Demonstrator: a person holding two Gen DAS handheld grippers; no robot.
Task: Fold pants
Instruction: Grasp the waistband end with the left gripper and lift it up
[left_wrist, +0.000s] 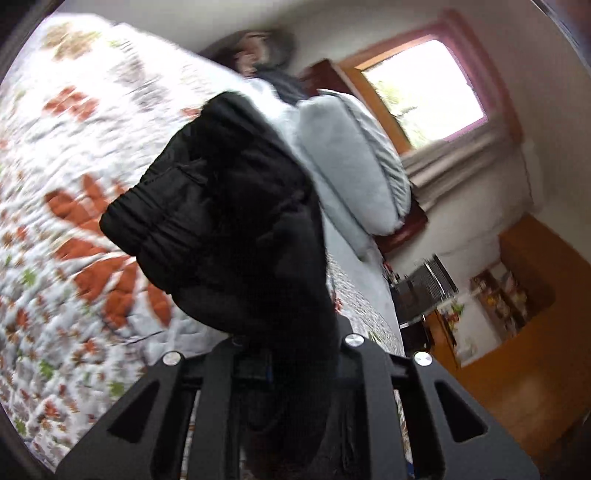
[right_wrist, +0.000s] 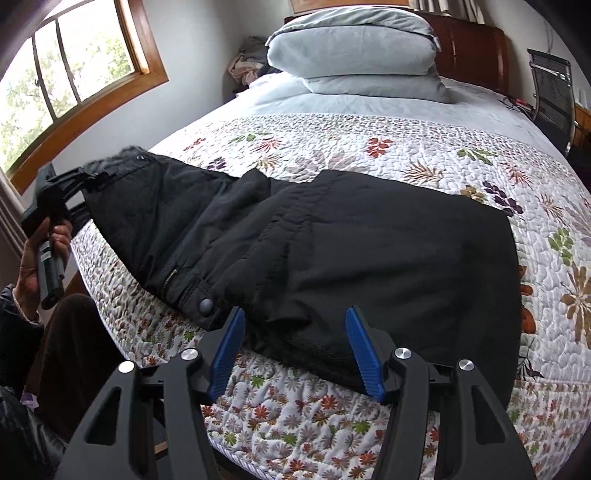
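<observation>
Black pants (right_wrist: 332, 251) lie across the flowered quilt (right_wrist: 369, 147) on the bed, waist end with a snap button (right_wrist: 205, 305) toward the near left. My left gripper (right_wrist: 86, 181), held in a hand at the far left of the right wrist view, is shut on the pants' waistband and lifts it off the bed. In the left wrist view the black pants (left_wrist: 229, 229) hang from the left gripper (left_wrist: 291, 354) and hide its fingertips. My right gripper (right_wrist: 295, 350) is open with its blue pads (right_wrist: 360, 350) astride the pants' near edge, holding nothing.
Stacked pale blue pillows (right_wrist: 354, 48) lie at the head of the bed against a dark wooden headboard (right_wrist: 472, 44). A window (right_wrist: 66, 66) is on the left wall. A black chair (right_wrist: 554, 96) stands at the right of the bed. The person's leg (right_wrist: 70, 362) is by the near bed edge.
</observation>
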